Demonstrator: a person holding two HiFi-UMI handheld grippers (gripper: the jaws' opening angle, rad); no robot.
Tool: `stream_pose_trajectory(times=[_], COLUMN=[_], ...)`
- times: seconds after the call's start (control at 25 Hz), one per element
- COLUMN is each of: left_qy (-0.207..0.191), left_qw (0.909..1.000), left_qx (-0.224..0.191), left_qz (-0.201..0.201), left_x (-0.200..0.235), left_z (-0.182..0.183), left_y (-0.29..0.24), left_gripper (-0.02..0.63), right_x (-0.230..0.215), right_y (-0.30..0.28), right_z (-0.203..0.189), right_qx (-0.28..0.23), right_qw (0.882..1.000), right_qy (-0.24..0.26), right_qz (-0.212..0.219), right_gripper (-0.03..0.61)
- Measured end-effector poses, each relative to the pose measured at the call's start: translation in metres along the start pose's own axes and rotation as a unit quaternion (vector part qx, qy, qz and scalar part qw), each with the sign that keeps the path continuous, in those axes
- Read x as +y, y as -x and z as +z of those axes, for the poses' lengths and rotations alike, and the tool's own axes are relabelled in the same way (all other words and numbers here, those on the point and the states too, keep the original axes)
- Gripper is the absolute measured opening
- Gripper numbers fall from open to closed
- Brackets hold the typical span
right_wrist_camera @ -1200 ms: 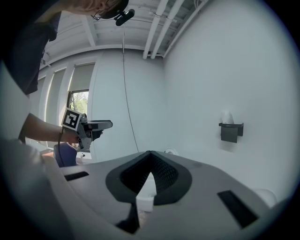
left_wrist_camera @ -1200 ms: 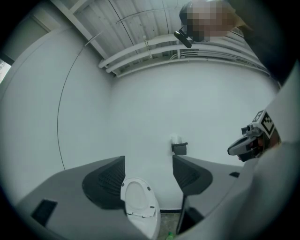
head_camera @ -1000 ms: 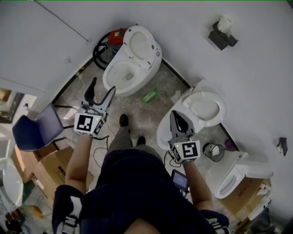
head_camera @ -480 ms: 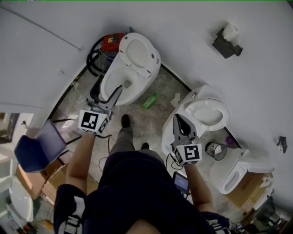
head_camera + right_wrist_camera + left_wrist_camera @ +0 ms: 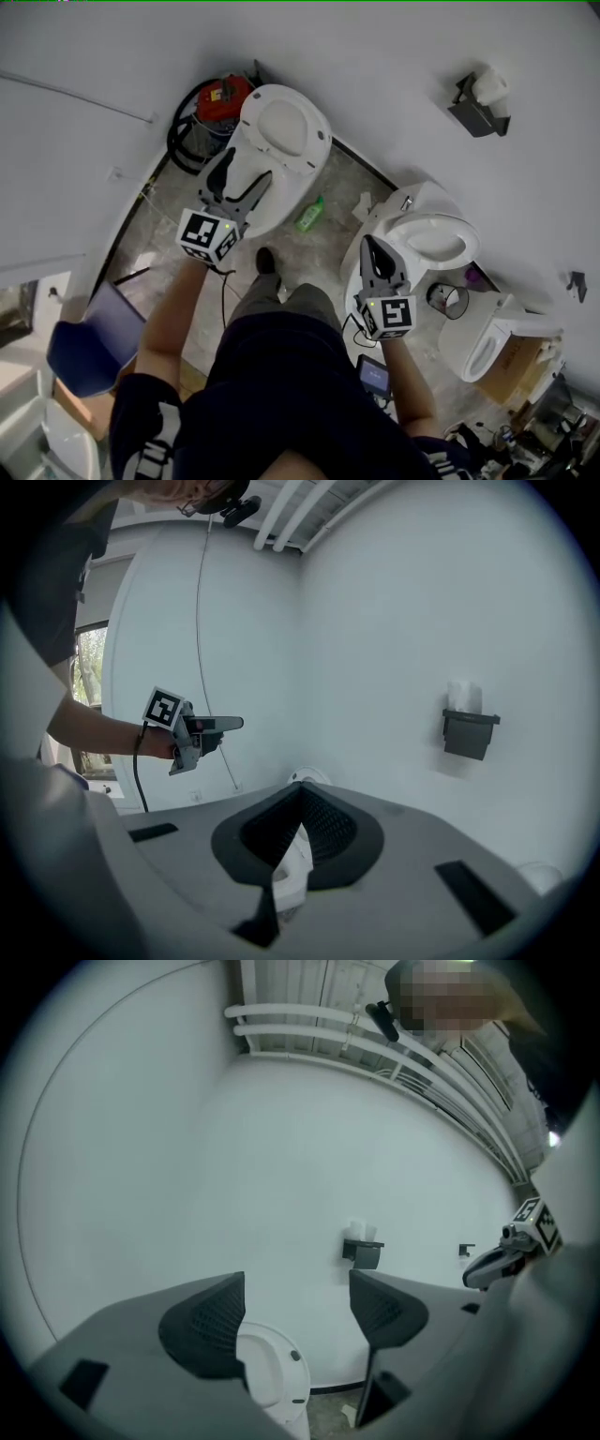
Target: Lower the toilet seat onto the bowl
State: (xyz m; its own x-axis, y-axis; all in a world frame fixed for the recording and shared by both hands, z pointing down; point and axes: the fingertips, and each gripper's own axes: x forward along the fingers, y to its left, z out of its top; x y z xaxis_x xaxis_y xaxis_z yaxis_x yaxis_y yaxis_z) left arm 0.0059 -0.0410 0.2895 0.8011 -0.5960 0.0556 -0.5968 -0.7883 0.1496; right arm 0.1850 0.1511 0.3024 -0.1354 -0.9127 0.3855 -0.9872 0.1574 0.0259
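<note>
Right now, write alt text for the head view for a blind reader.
Seen from above, a person holds the open left gripper over a white toilet with its seat raised. The shut right gripper hovers by a second toilet.

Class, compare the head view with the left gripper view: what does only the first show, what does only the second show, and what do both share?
Only the head view: a green bottle on the floor, a red machine with a black hose, a blue chair, a second toilet at the right. Only the left gripper view: white pipes running high up by the wall. Both: the white toilet with its seat up, the wall-mounted paper holder, and the left claw, jaws apart, holding nothing.
</note>
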Motion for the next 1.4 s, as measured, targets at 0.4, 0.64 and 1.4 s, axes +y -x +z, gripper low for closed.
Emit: stream_pose_trajectory(times=[0.4, 0.64, 1.4], left_qy=[0.113, 0.203, 0.442], left_qw=[0.9918, 0.9768, 0.8952], left_qx=[0.059, 0.068, 0.052], left_qz=[-0.012, 0.01, 0.025], left_x=[0.048, 0.069, 0.114], left_z=[-0.07, -0.11, -0.199], left_y=[-0.085, -0.132, -0.23], left_gripper=[0.341, 0.339, 0.339], right_x=[-0.014, -0.034, -0.072], right_y=[-0.047, -0.06, -0.076], right_z=[-0.012, -0.022, -0.06], right_qx=[0.034, 0.067, 0.127], right_qw=[0.999, 0.998, 0.991], right_qy=[-0.007, -0.005, -0.024], right_qz=[0.004, 0.021, 0.03], right_gripper=[0.018, 0.018, 0.018])
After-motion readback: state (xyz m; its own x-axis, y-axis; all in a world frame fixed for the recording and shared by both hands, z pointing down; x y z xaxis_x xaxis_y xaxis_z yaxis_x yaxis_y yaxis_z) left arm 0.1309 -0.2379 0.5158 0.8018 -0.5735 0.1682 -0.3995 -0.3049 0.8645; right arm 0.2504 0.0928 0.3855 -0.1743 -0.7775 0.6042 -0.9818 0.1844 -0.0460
